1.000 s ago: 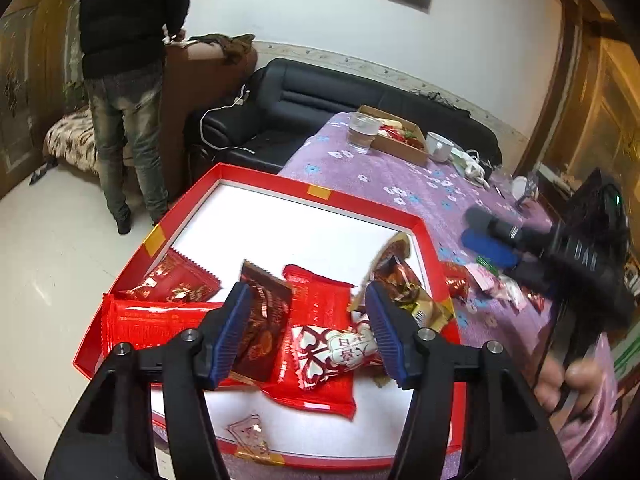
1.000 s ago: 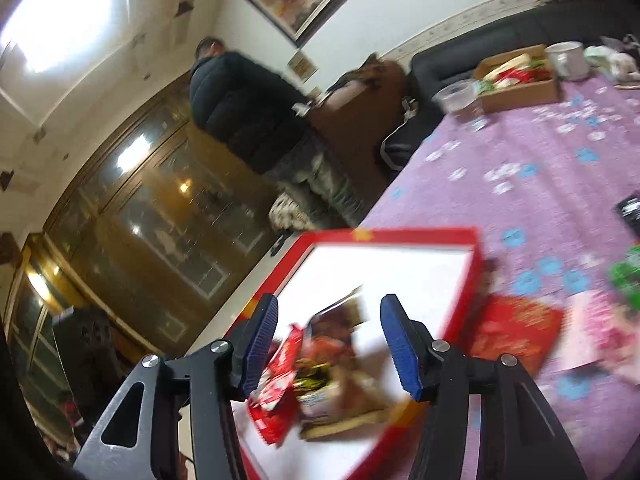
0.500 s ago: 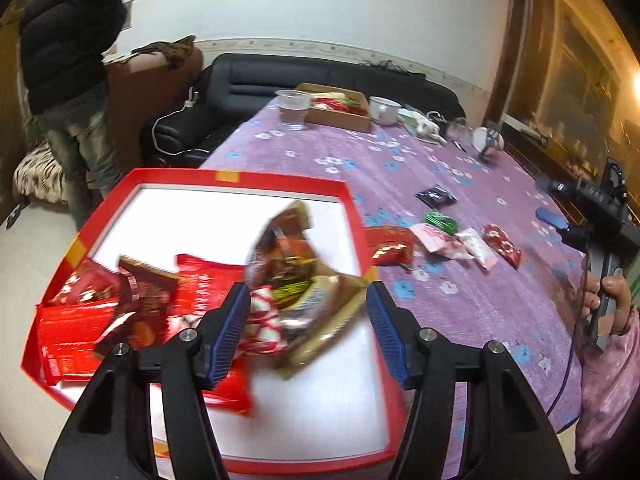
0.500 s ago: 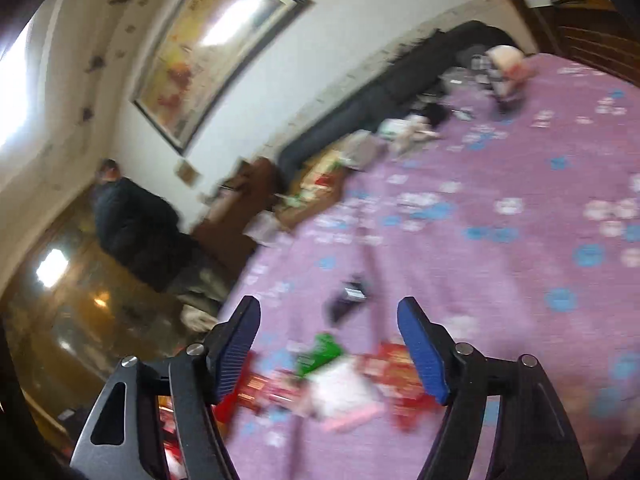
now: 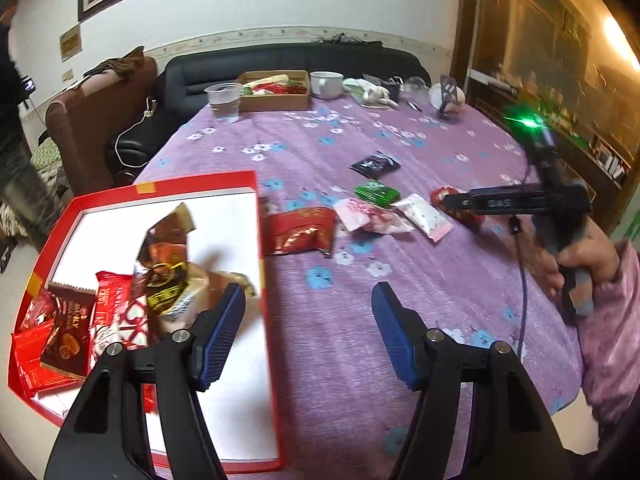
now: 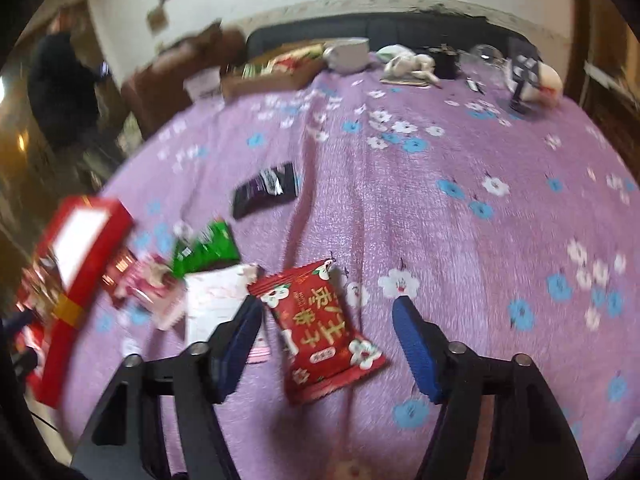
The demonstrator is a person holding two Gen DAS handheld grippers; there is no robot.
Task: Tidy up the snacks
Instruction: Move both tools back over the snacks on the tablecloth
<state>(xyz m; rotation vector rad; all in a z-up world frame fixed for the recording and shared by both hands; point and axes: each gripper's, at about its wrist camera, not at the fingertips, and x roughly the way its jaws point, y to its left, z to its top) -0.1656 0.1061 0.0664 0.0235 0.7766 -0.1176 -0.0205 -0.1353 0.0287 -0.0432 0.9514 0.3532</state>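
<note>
Purple flowered tablecloth; shallow red cardboard tray at its left, part-filled with packets. Right gripper, fingers wide apart and empty, straddles the red printed snack packet: pickup step. Next, close. Left gripper open, idle.

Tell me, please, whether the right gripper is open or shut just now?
Open. The right gripper has its blue pads spread wide either side of a red packet lying flat on the cloth, gripping nothing.
</note>
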